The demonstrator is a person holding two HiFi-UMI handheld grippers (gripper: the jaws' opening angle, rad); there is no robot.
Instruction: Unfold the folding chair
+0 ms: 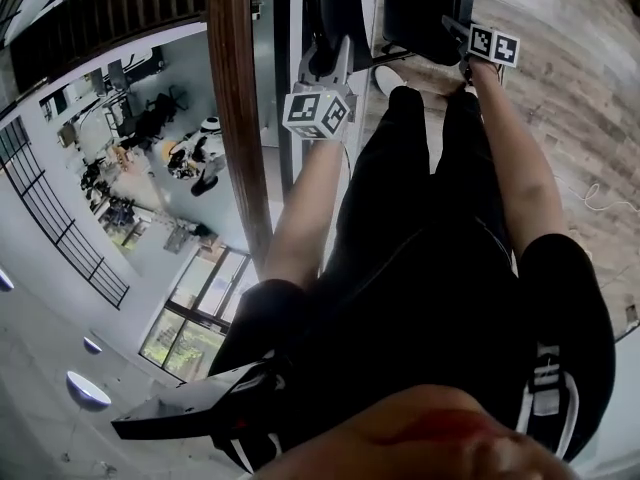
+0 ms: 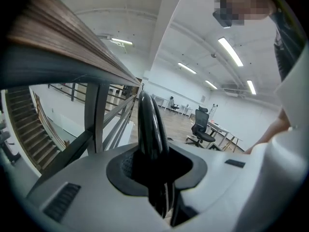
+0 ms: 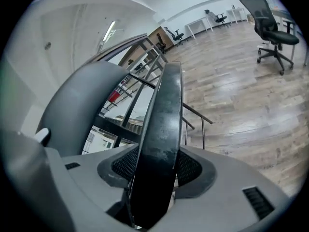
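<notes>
Chair (image 1: 420, 3): black, on the wood floor (image 1: 570, 98) just ahead of the person's legs (image 1: 430, 218); fold state unclear.

Judged stiff, fairly heavy, with glossy edges likely to slip. Best hold is on the frame edges, clear of the hinges.

Left claw (image 1: 330, 56): narrow, clamped on a thin rounded chair edge.

Right claw (image 1: 470, 46): wider, clamped on a flat chair edge.

Handrail (image 1: 235, 98) close on the left; may limit swing.
</notes>
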